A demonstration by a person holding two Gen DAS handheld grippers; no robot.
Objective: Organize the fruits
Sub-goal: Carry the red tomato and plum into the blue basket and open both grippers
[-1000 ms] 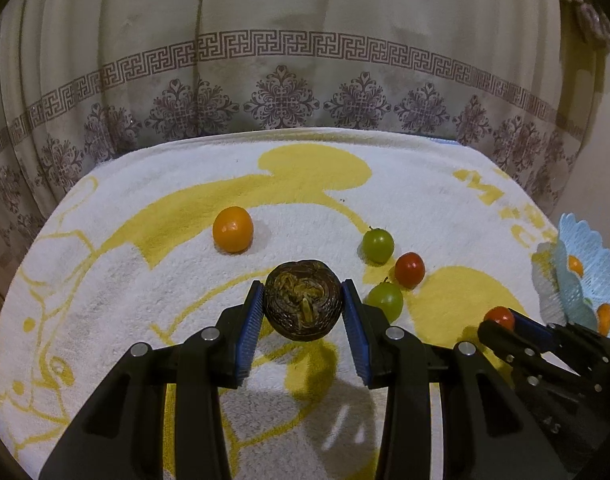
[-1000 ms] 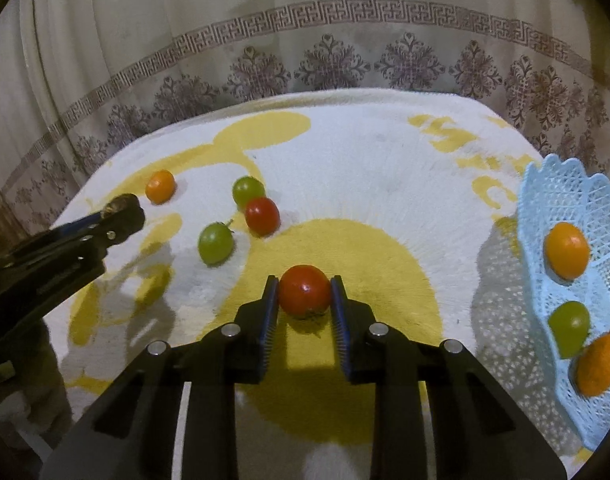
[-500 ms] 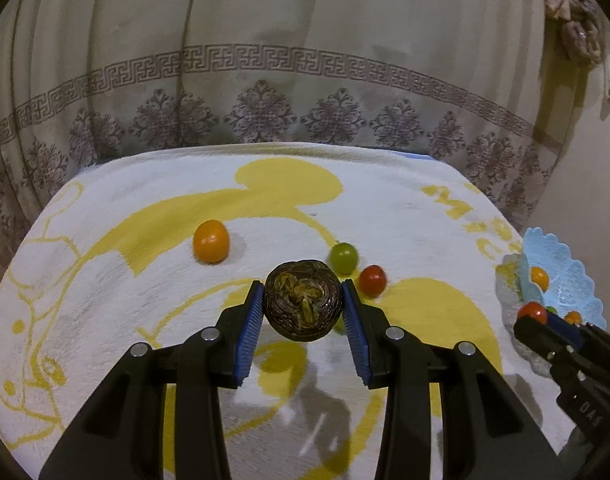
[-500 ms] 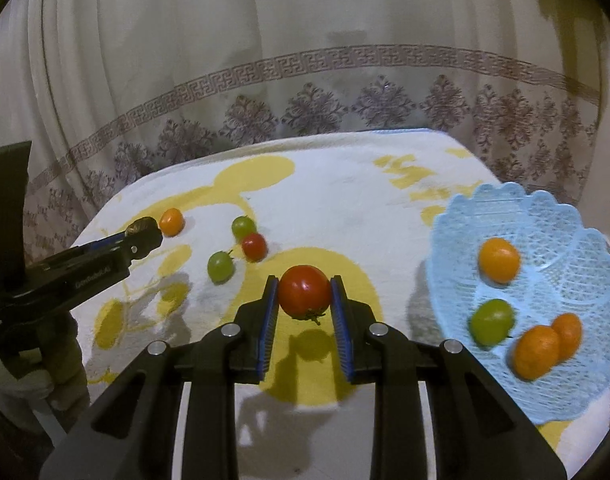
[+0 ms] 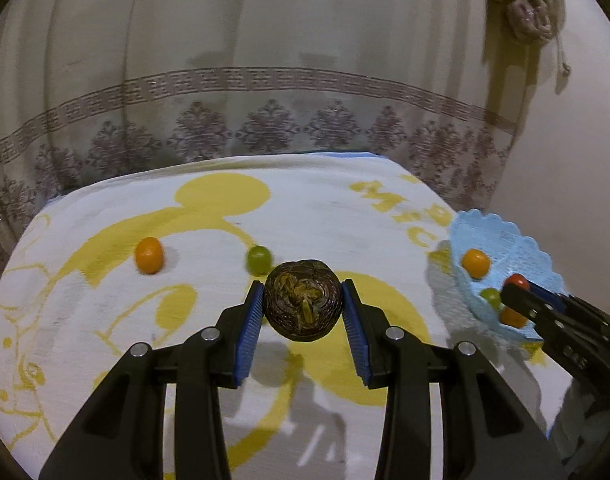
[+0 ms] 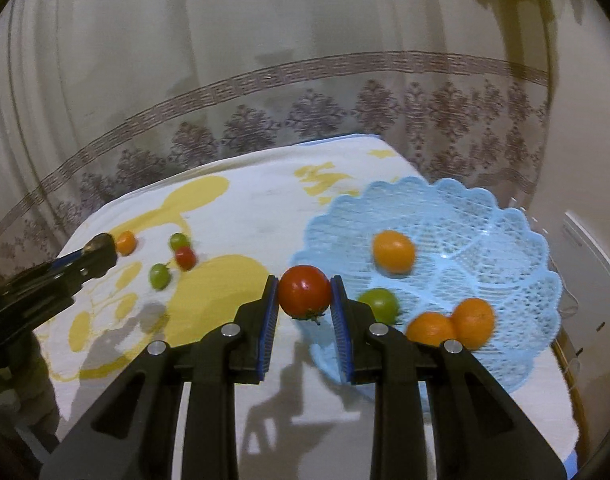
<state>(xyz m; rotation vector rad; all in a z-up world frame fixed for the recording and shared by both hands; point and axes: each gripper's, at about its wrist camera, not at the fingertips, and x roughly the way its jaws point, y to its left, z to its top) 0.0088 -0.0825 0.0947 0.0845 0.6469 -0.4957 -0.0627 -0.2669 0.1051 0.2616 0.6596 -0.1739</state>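
Observation:
My left gripper [image 5: 303, 308] is shut on a dark brown wrinkled fruit [image 5: 303, 305], held above the towel. My right gripper [image 6: 304, 294] is shut on a red tomato [image 6: 304, 291], held at the left rim of the light blue basket [image 6: 505, 216]. In the left wrist view the right gripper [image 5: 517, 286] hangs over the basket [image 5: 505, 240]. The basket holds three orange fruits [image 6: 393, 251] and a green one [image 6: 379, 304]. On the towel lie an orange fruit [image 5: 148, 255], a green fruit [image 5: 258, 259], a red tomato [image 6: 185, 257] and another green one [image 6: 160, 275].
A white towel with yellow print [image 5: 325, 216] covers the table. A patterned curtain [image 5: 265, 80] hangs close behind it. The table's right edge drops off just past the basket. The left gripper also shows at the left of the right wrist view [image 6: 99, 250].
Both grippers have risen and moved right with their fruits. The right gripper has come from the towel's middle to the basket's rim.

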